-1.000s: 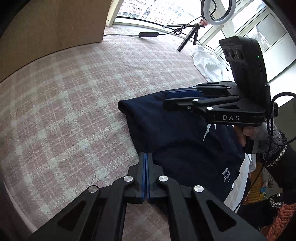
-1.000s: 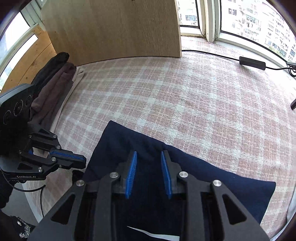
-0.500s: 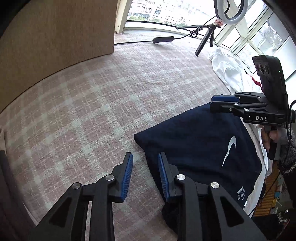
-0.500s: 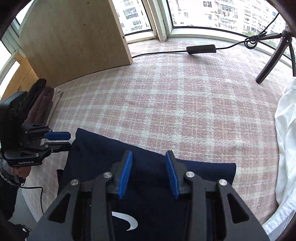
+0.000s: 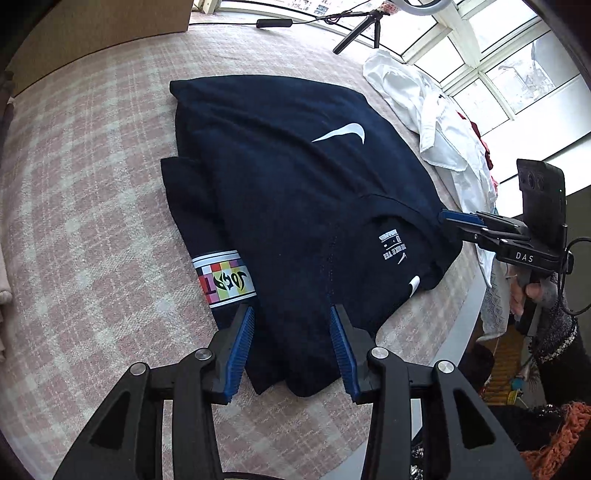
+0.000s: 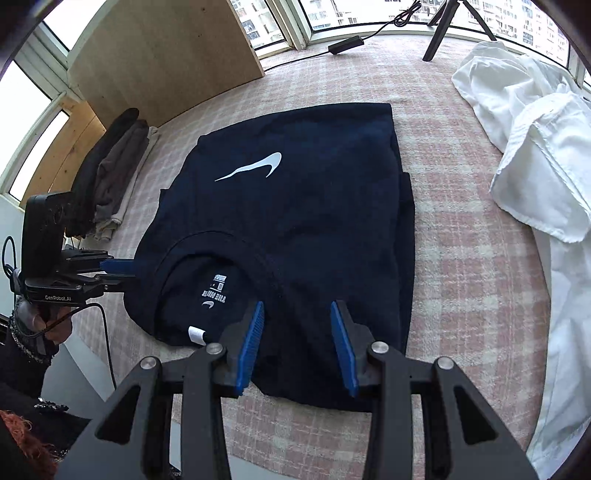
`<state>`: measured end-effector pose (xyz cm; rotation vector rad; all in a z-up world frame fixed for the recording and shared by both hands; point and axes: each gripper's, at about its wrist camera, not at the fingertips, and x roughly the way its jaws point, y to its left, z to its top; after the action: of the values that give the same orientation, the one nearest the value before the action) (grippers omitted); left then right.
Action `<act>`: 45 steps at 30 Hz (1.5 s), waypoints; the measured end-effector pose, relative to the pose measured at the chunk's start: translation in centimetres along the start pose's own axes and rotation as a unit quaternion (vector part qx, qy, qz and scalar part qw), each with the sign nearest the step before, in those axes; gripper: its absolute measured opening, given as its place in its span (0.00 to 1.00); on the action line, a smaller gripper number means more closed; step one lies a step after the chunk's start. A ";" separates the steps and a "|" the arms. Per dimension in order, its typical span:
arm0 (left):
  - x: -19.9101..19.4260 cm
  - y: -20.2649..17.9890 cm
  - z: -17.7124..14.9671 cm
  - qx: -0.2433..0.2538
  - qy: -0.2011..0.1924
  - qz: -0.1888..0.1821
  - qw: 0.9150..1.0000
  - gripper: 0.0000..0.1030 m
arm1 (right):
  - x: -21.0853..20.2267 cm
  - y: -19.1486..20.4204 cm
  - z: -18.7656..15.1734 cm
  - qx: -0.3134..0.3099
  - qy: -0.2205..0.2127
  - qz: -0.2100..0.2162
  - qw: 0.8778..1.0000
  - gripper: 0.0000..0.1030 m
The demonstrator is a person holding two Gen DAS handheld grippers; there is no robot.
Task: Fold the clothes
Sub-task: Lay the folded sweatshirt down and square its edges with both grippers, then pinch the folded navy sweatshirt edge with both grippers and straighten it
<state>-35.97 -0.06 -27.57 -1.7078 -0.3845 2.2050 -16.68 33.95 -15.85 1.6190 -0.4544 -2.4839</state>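
A navy T-shirt (image 5: pixel 295 177) with a white swoosh lies folded on the pink plaid cloth (image 5: pixel 92 221). Its collar and printed label face the near edge, and a colourful patch (image 5: pixel 225 278) shows on the tucked sleeve. My left gripper (image 5: pixel 291 347) hovers over the shirt's near corner. Its jaws are opening, with cloth below the gap but not pinched. My right gripper (image 6: pixel 297 343) stands open above the shirt (image 6: pixel 295 206) at its other near corner. Each gripper shows in the other's view: the right gripper (image 5: pixel 454 218) and the left gripper (image 6: pixel 118 266) both sit at the collar edge.
A crumpled white shirt (image 6: pixel 535 155) lies to the right of the navy one. Folded dark and brown clothes (image 6: pixel 110 173) are stacked at the left by a wooden board (image 6: pixel 166 55). A tripod (image 5: pixel 354 33) and a black power adapter (image 6: pixel 345 44) stand by the windows.
My left gripper went from shut to open. Both grippers drew back toward the near edge, and the whole folded shirt, swoosh up, has come into view.
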 end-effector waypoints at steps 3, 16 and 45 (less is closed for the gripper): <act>0.3 0.4 -0.1 -0.020 -0.002 -0.014 1.000 0.07 | 0.6 0.1 -0.9 -0.010 0.006 0.001 1.000 0.42; -4.6 -1.8 0.7 -0.030 -0.064 0.071 0.995 0.34 | -1.2 1.0 1.5 -0.074 -0.020 0.039 0.996 0.53; 1.2 -1.5 13.2 -0.045 -0.084 0.110 0.989 0.27 | 9.5 -1.6 17.9 -0.138 -0.035 0.010 0.990 0.47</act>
<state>-48.88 1.62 -24.79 -1.6868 -0.3562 2.5380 -36.80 35.88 -17.94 1.4173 -0.1239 -2.4638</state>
